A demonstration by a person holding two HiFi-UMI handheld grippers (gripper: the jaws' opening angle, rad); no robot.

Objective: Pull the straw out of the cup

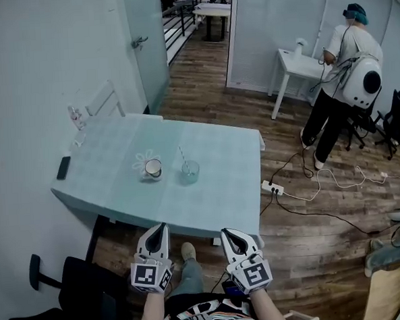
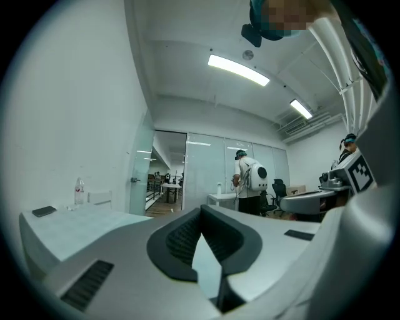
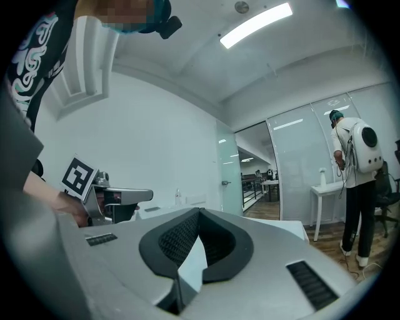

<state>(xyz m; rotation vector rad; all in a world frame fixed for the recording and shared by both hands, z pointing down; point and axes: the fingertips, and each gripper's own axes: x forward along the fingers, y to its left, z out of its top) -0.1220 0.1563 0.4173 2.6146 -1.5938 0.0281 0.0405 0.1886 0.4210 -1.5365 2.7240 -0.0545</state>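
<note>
Right gripper [image 1: 226, 233], seemingly shut, hangs well short of straw [image 1: 182, 157].

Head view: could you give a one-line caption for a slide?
Left tongs and right tongs, both shut, face a table with a straw in a cup.
</note>
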